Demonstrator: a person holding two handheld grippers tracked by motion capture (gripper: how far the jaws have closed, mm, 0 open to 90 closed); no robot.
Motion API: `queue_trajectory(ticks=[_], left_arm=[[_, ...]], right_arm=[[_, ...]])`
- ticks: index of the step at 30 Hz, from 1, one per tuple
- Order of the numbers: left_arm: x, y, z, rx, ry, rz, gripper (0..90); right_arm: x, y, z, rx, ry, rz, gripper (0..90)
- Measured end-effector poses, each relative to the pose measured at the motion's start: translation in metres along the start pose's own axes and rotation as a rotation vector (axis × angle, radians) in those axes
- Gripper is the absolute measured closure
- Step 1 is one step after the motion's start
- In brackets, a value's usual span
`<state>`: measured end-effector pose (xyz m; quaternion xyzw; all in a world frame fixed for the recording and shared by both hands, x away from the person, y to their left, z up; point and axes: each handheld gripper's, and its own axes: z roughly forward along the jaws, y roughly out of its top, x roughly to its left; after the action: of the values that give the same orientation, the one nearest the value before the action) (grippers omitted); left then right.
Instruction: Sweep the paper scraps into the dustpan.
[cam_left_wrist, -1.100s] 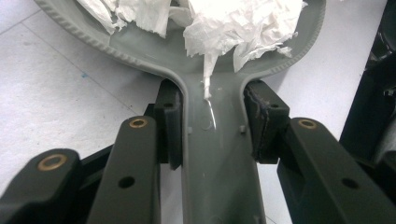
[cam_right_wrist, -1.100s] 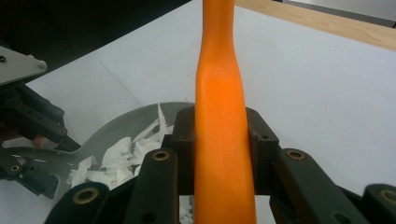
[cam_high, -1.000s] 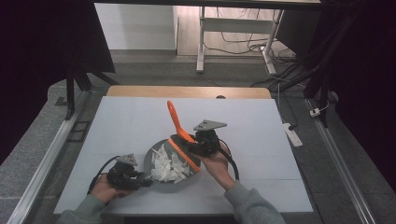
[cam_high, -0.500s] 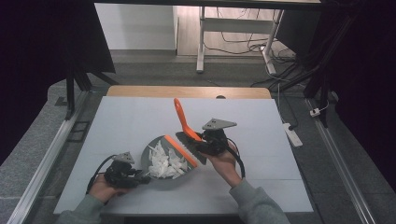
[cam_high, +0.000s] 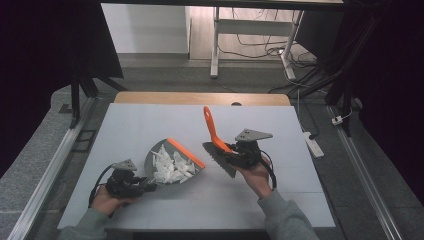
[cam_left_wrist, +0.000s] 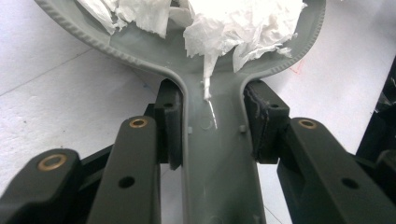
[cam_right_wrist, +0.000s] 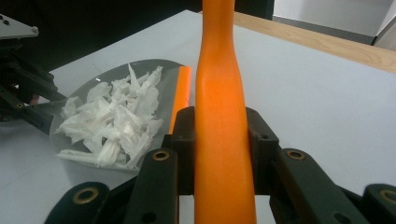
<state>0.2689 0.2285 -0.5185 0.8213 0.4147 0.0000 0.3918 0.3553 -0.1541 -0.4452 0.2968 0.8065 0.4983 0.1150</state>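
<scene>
- The grey plastic dustpan with an orange front lip (cam_high: 172, 165) sits on the white table top (cam_high: 150, 120), left of centre and toward the near edge, with its lip turned to the far right.
- A heap of torn white paper scraps (cam_high: 170, 167) lies inside the pan; in the right gripper view the scraps (cam_right_wrist: 112, 123) fill most of its floor.
- Your left gripper (cam_high: 131, 184) is clamped on the dustpan's grey handle (cam_left_wrist: 217, 154), with both pads pressed against its sides just below the bowl.
- Your right gripper (cam_high: 235, 156) is closed on the orange-handled brush with a grey bristle head (cam_high: 216, 137), just right of the pan and apart from it.
- The brush's orange handle (cam_right_wrist: 222, 116) rises toward the far side; its bristle head hangs near the table.
</scene>
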Motion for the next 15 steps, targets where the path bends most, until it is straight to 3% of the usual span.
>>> queue_trajectory(ticks=[15], left_arm=[[0.004,-0.001,-0.010,-0.064,0.043,-0.044,61.0]], right_arm=[[-0.015,-0.006,-0.023,-0.032,-0.021,0.030,70.3]])
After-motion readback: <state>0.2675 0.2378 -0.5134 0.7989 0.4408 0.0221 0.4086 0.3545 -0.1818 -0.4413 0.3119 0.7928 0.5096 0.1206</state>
